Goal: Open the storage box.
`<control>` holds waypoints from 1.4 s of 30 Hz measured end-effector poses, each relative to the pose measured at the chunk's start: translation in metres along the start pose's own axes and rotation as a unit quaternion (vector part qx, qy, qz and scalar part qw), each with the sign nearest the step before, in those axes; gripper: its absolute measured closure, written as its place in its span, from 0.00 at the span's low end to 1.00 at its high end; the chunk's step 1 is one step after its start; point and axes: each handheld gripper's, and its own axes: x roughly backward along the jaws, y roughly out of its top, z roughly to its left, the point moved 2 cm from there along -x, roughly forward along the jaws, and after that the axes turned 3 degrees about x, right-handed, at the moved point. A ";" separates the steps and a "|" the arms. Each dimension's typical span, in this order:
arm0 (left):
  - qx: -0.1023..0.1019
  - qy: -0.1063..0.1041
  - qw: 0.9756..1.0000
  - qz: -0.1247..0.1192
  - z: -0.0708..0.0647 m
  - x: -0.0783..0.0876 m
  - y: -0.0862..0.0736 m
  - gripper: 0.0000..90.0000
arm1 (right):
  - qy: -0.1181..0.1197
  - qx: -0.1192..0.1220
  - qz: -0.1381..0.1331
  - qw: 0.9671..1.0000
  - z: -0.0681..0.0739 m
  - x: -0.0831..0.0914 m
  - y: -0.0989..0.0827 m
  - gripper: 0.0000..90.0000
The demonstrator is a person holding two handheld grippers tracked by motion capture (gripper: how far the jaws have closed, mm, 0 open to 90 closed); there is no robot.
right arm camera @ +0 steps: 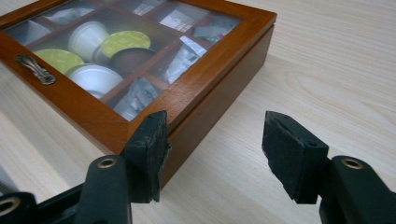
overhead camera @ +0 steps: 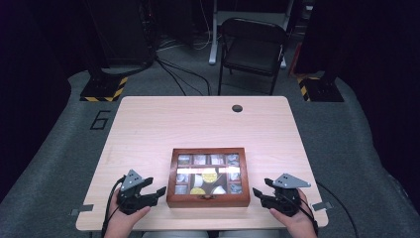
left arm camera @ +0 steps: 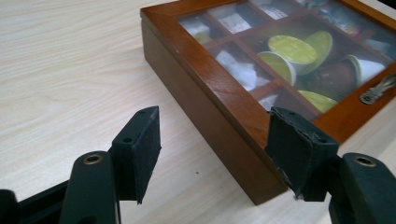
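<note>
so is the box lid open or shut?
Shut. The glass lid lies flat on the wooden box, no gap at the seam; both grippers are clear of it.

A pale wooden bench (overhead camera: 163, 124) stands on grey floor (overhead camera: 59, 163). Beyond it sits a black folding chair (overhead camera: 252, 47); cables (overhead camera: 183, 74) trail left of the chair, amid dark surroundings.

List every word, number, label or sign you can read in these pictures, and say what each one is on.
"6": a large dark numeral on the grey floor mat, left of the table.
Packets inside the glass-lidded wooden box: printing shows, but it is too blurred to read.
Yellow capsule lids in the box: no legible text.
Left gripper and right gripper: no markings readable.
</note>
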 end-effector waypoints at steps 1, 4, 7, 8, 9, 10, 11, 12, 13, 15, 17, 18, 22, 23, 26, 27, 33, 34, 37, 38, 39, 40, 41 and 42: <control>-0.003 0.000 1.000 0.001 -0.001 0.001 -0.001 0.39 | 0.003 0.000 -0.001 1.000 0.002 0.000 0.000 0.45; -0.005 -0.002 1.000 0.001 -0.005 0.002 -0.002 0.39 | 0.008 0.004 -0.002 1.000 0.005 0.000 0.001 0.45; -0.011 -0.004 1.000 0.005 -0.007 0.002 -0.003 0.39 | 0.016 0.002 0.002 1.000 0.007 -0.001 0.001 0.45; -0.009 -0.004 1.000 0.002 -0.008 0.002 -0.004 0.39 | 0.017 0.003 0.003 1.000 0.008 -0.001 0.001 0.45; -0.010 -0.006 1.000 0.006 -0.008 0.003 -0.004 0.39 | 0.018 0.006 0.003 1.000 0.010 -0.001 0.001 0.46; -0.011 -0.007 1.000 0.005 -0.008 0.004 -0.005 0.39 | 0.021 0.003 0.002 1.000 0.011 -0.001 0.001 0.46; -0.008 -0.006 1.000 0.001 -0.009 0.003 -0.005 0.39 | 0.023 0.007 0.002 1.000 0.013 -0.001 0.000 0.47; -0.010 -0.008 1.000 0.005 -0.010 0.004 -0.006 0.39 | 0.026 0.006 0.005 1.000 0.015 -0.001 -0.001 0.47; -0.012 -0.010 1.000 0.008 -0.010 0.004 -0.006 0.39 | 0.029 0.007 0.006 1.000 0.017 0.000 -0.002 0.47; -0.012 -0.012 1.000 0.009 -0.011 0.004 -0.007 0.39 | 0.030 0.013 0.007 0.999 0.020 0.000 -0.003 0.48; -0.014 -0.017 1.000 0.008 -0.015 0.003 -0.008 0.40 | 0.036 0.015 0.010 0.999 0.023 0.000 -0.004 0.49; -0.015 -0.020 1.000 0.011 -0.016 0.004 -0.008 0.40 | 0.038 0.019 0.012 0.999 0.025 0.000 -0.005 0.49; -0.019 -0.025 0.999 0.014 -0.020 0.004 -0.010 0.41 | 0.046 0.034 0.024 0.998 0.032 -0.003 -0.007 0.50; -0.019 -0.025 0.999 0.014 -0.020 0.004 -0.010 0.41 | 0.046 0.034 0.024 0.998 0.032 -0.003 -0.007 0.50; -0.020 -0.026 0.999 0.015 -0.020 0.003 -0.010 0.41 | 0.050 0.038 0.034 0.997 0.033 -0.007 -0.009 0.54; -0.020 -0.026 0.999 0.015 -0.020 0.003 -0.010 0.41 | 0.050 0.038 0.034 0.997 0.033 -0.007 -0.009 0.54; -0.015 -0.025 1.000 0.011 -0.017 0.004 -0.009 0.41 | 0.067 0.039 0.055 0.995 0.032 -0.014 -0.013 0.59; -0.015 -0.023 1.000 0.008 -0.017 0.004 -0.009 0.41 | 0.069 0.043 0.060 0.995 0.033 -0.015 -0.013 0.59; -0.015 -0.022 1.000 0.008 -0.016 0.003 -0.009 0.41 | 0.071 0.048 0.061 0.994 0.033 -0.017 -0.013 0.60; -0.014 -0.024 1.000 0.013 -0.015 0.004 -0.009 0.41 | 0.067 0.052 0.063 0.994 0.034 -0.017 -0.013 0.60; -0.016 -0.025 0.999 0.013 -0.015 0.004 -0.009 0.41 | 0.066 0.054 0.063 0.994 0.033 -0.017 -0.013 0.62; -0.015 -0.025 0.999 0.013 -0.015 0.004 -0.009 0.41 | 0.066 0.054 0.064 0.994 0.033 -0.017 -0.013 0.62; -0.015 -0.025 0.999 0.013 -0.015 0.004 -0.009 0.41 | 0.066 0.054 0.064 0.994 0.033 -0.017 -0.013 0.62; -0.015 -0.026 0.999 0.012 -0.016 0.004 -0.009 0.41 | 0.067 0.053 0.063 0.994 0.033 -0.017 -0.013 0.63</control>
